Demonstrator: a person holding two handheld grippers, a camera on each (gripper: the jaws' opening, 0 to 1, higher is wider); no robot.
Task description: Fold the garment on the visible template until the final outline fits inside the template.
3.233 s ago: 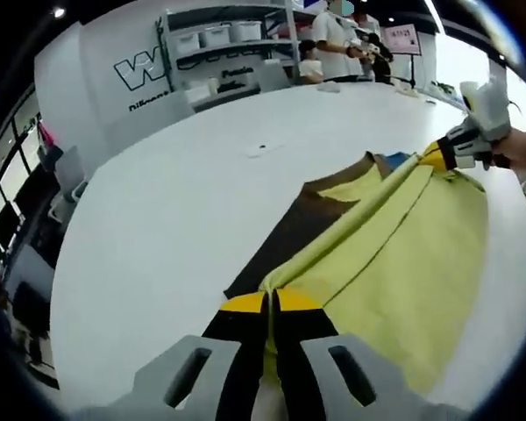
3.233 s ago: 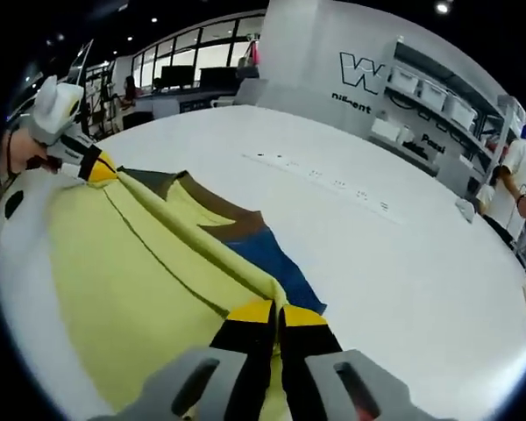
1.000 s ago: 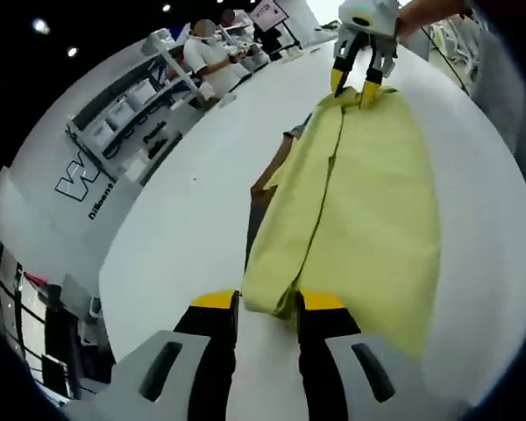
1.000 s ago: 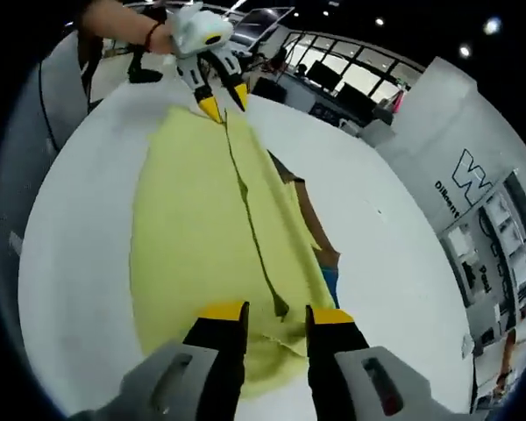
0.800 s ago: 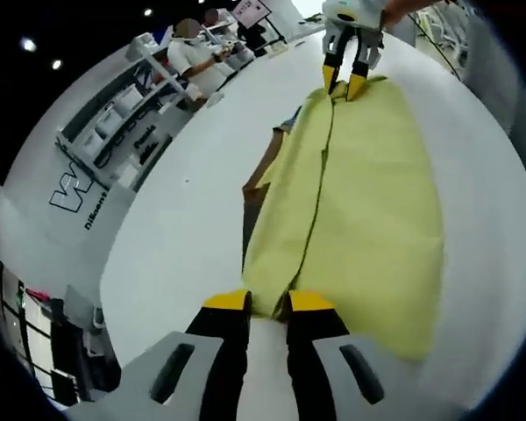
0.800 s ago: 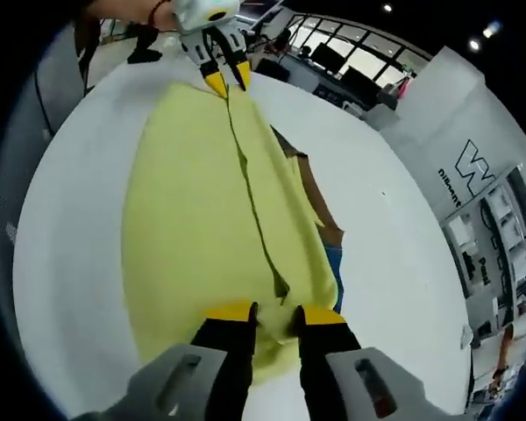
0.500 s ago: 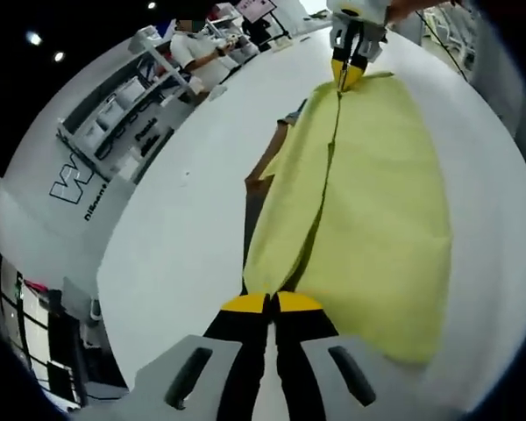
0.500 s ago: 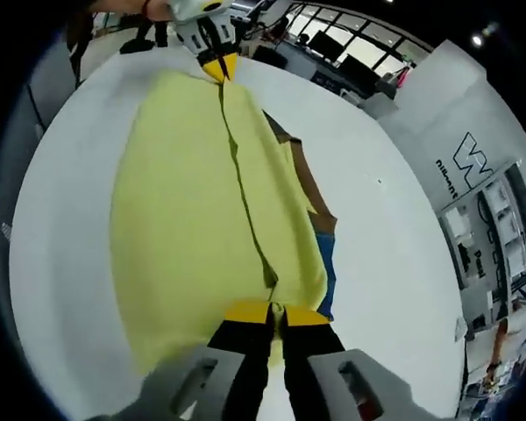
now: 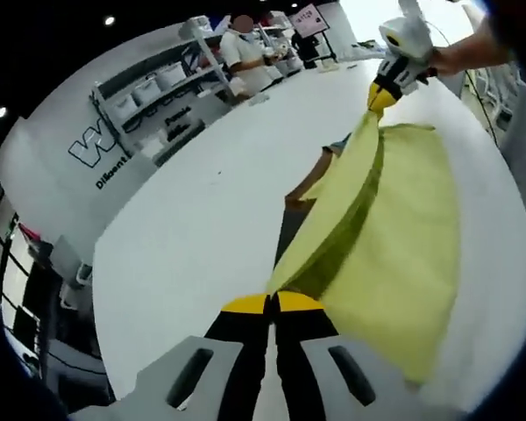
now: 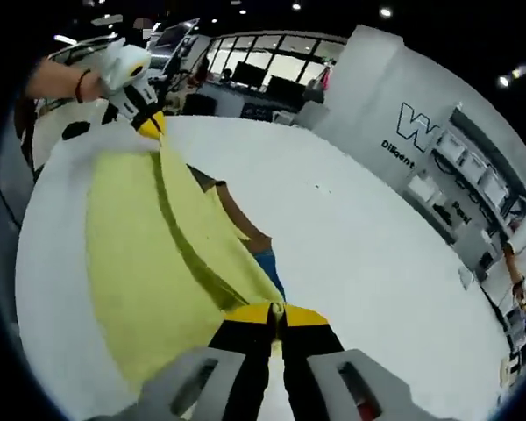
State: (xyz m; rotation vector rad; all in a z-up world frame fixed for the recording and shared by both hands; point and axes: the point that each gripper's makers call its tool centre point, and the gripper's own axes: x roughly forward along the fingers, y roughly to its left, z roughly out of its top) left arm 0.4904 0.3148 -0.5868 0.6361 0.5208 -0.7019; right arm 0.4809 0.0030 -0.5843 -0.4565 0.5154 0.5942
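Lifting: folded long edge of the yellow garment point(image 9: 394, 237), raised off the white table point(image 9: 193, 228) at frame centre.
Left gripper point(image 9: 272, 304): bottom centre, jaws pinched shut on one end of that edge.
Right gripper point(image 10: 271, 312): bottom centre, likewise clamped on the other end.
Template point(image 10: 265, 260): brown and blue panels peeking out at the garment's far side.
Technique: likely keep both ends level and taut, then lay the fold over squarely.
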